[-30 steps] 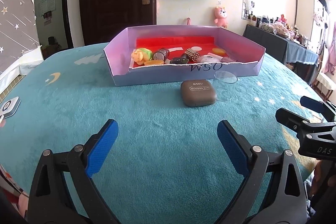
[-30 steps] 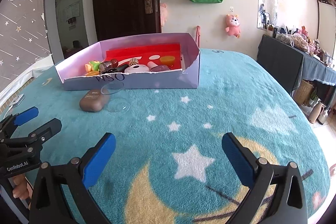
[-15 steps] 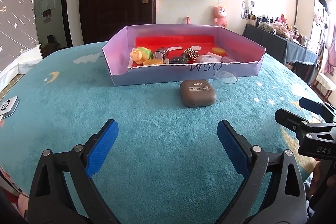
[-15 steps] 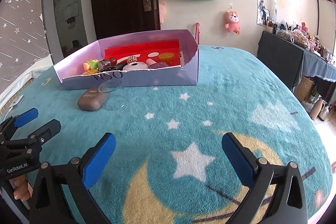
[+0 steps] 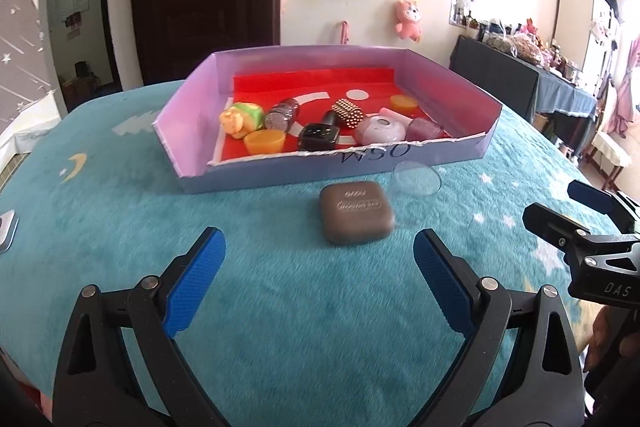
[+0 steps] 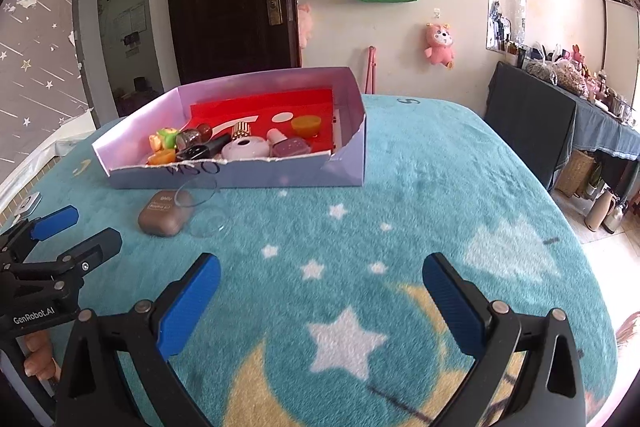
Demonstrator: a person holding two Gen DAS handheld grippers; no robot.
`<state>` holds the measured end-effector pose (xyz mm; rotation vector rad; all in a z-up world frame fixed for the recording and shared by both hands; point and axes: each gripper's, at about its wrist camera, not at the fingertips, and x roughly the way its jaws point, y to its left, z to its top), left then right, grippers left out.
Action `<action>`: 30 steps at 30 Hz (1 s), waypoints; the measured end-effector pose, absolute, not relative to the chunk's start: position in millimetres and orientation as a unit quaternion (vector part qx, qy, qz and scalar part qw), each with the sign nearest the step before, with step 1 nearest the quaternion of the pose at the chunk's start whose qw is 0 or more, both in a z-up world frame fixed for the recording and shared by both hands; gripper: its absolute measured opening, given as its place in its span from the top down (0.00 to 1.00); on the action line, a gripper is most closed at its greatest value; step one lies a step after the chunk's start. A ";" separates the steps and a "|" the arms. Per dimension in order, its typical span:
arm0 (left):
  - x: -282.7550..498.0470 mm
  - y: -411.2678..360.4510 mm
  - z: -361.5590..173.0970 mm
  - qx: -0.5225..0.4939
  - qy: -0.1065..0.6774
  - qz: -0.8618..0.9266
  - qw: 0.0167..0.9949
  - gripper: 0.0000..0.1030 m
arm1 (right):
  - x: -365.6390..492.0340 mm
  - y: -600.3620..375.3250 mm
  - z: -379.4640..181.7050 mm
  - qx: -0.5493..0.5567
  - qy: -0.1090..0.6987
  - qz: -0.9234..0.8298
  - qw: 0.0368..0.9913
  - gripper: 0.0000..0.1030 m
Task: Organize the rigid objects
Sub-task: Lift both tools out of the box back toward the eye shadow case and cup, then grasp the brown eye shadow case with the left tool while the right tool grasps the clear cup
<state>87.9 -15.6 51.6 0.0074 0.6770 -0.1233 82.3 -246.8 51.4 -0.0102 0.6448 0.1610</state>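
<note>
Bare blanket (image 5: 280, 307) lies open right up to the brown case (image 5: 356, 213) — beyond it the purple box (image 5: 280, 171) wall blocks, a clear glass cup (image 5: 416, 187) crowding the case's right.

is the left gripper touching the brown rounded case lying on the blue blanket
Apart. In the left wrist view the open left gripper hovers short of the brown rounded case, with bare blue blanket showing between its fingertips and the case.
</note>
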 end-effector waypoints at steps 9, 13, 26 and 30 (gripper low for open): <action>127.4 -31.4 44.4 0.037 0.381 -0.068 0.921 0.07 | 109.6 -260.7 63.4 0.012 0.330 0.082 0.940 0.00; 139.0 -34.7 38.7 0.052 0.398 -0.063 0.914 0.07 | 120.8 -263.7 64.6 0.011 0.335 0.079 0.939 0.00; 142.7 -13.1 33.9 0.063 0.415 -0.059 0.906 0.06 | 141.2 -243.7 56.6 0.009 0.363 0.133 0.922 0.00; 142.0 -8.5 36.3 0.071 0.413 -0.076 0.905 0.06 | 143.7 -229.4 54.0 0.000 0.370 0.160 0.915 0.00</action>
